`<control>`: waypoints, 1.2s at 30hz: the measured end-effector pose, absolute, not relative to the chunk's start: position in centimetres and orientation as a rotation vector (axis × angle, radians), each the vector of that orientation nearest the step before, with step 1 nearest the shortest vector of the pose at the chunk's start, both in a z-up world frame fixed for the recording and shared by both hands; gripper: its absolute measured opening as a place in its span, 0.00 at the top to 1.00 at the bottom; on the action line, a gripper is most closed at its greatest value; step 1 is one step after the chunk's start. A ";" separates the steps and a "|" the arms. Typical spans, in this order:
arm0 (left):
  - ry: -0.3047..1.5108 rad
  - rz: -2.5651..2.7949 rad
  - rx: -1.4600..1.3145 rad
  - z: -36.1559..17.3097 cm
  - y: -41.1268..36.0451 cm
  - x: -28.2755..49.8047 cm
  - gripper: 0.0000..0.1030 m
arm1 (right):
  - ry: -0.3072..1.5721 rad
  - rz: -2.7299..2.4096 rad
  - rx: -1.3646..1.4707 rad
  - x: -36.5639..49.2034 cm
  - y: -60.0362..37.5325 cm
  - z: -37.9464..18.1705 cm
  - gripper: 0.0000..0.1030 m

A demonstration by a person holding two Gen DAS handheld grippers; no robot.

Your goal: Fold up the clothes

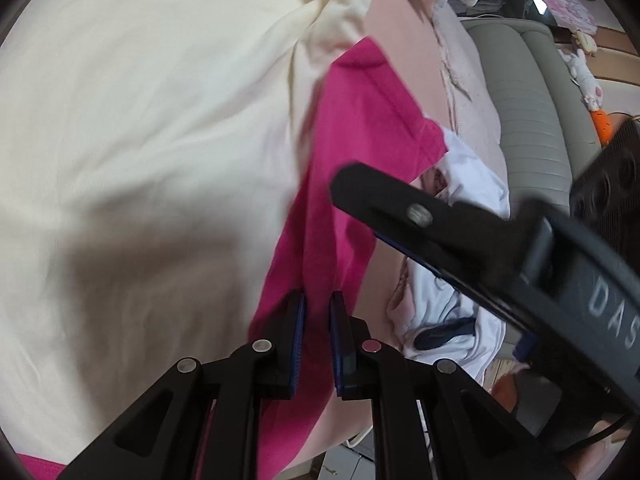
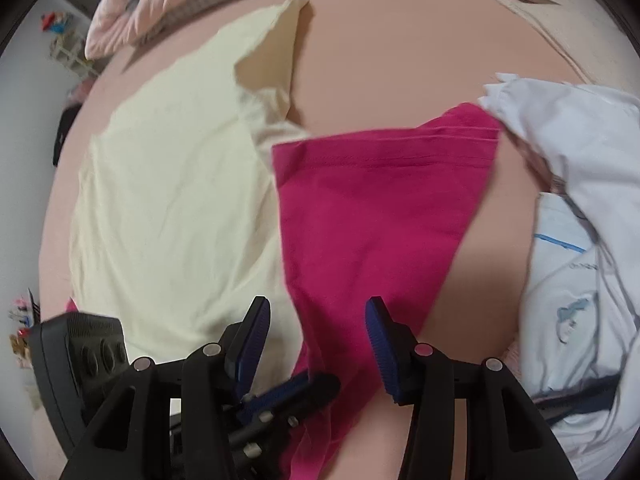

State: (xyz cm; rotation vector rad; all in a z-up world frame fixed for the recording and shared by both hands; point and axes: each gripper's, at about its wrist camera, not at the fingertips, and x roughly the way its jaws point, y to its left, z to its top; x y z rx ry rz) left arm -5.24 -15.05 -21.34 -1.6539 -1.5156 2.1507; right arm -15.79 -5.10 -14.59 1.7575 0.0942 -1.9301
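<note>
One hand-held gripper (image 1: 317, 312), the left, pinches the magenta garment (image 1: 340, 160).

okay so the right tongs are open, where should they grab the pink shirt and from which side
Grip the near hem of the pink shirt, just right of where the left tongs already pinch it. Bring the right tongs in low from the near side: that edge lies between their open fingers, while the far end is tucked beside the white garment.

Two close downward views, shared bedsheet (image 2: 384, 64)
</note>
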 end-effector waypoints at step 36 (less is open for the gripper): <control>-0.811 2.368 -1.955 -17.4 -11.9 -9.4 0.51 | -0.141 -2.059 1.769 -17.8 5.0 -16.7 0.93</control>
